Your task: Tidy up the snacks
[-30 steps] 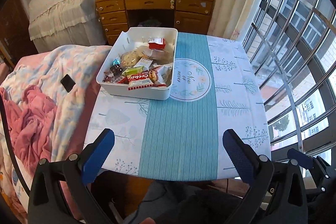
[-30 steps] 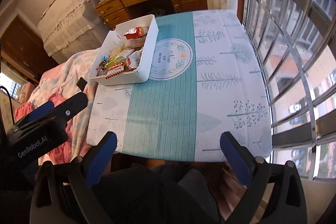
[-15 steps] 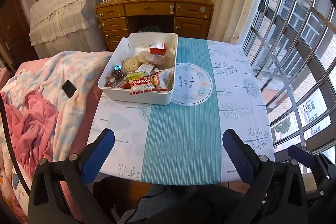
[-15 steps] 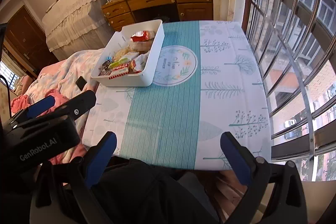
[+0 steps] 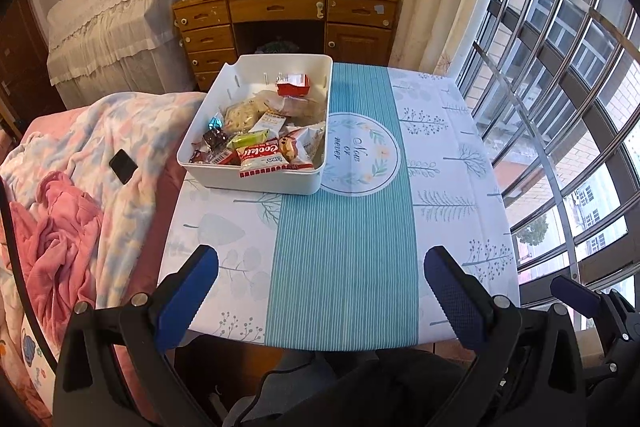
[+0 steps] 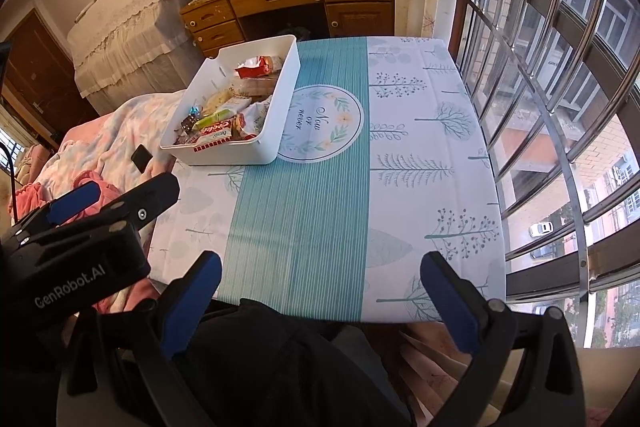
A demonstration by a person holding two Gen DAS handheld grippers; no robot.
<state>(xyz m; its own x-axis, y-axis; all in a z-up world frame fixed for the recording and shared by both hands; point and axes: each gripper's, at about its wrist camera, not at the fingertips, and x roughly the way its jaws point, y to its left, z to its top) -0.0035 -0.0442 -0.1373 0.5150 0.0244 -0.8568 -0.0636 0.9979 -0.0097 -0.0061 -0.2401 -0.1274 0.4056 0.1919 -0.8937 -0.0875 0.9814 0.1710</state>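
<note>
A white plastic bin [image 5: 256, 183] [image 6: 280, 107] stands at the far left of the table and holds several snack packets, among them a red and white cookie pack [image 5: 260, 155] and a red packet [image 5: 294, 85] at the back. My left gripper [image 5: 320, 291] is open and empty, above the table's near edge, well short of the bin. My right gripper [image 6: 320, 291] is open and empty, near the table's front edge. The left gripper's body [image 6: 80, 247] shows at the left of the right wrist view.
The table carries a teal and white cloth [image 5: 348, 247] with a round print. A bed with pink and floral blankets [image 5: 80, 187] and a black phone [image 5: 123, 165] adjoins the table's left. A wooden desk [image 5: 288, 15] stands behind. Barred windows [image 5: 560, 107] run along the right.
Both grippers have pulled back and risen a little, so the bin and table look slightly farther off. Both stay open and empty. The bin has not moved.
</note>
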